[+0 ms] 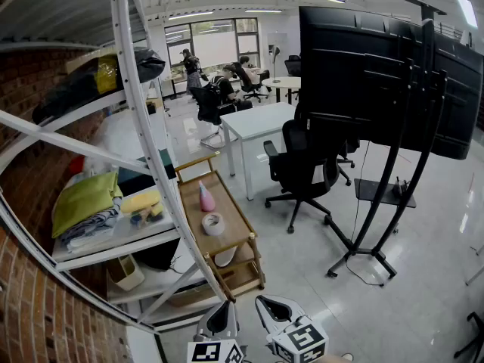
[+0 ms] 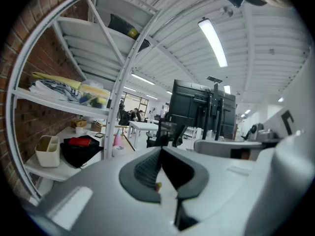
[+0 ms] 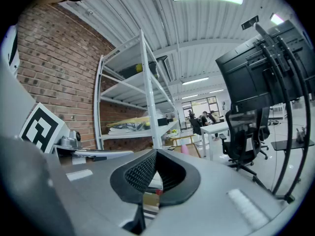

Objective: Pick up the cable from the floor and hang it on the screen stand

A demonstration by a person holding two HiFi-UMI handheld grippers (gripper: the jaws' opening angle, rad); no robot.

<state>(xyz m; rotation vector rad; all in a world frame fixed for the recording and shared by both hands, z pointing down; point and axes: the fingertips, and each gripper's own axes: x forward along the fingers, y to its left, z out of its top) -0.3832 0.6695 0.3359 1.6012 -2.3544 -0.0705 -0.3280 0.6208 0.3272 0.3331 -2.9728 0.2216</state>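
The black screen (image 1: pixel 386 74) sits on its dark wheeled stand (image 1: pixel 393 195) at the right of the head view. A thin dark cable (image 1: pixel 368 280) runs down from the screen and loops on the floor by the stand's base. My left gripper (image 1: pixel 220 318) and right gripper (image 1: pixel 274 309) are side by side at the bottom edge, well short of the stand. Both are shut with nothing between their jaws. The left gripper (image 2: pixel 160 167) points toward the stand (image 2: pixel 215 113) across the room. The right gripper (image 3: pixel 155 175) has the stand (image 3: pixel 288 107) at its right.
A white metal rack (image 1: pixel 144 150) with folded cloths stands at the left against a brick wall. Just ahead is a wooden cart (image 1: pixel 219 233) with a pink bottle (image 1: pixel 206 198) and a tape roll (image 1: pixel 213 224). A black office chair (image 1: pixel 302 169) and a white table (image 1: pixel 261 123) stand before the screen.
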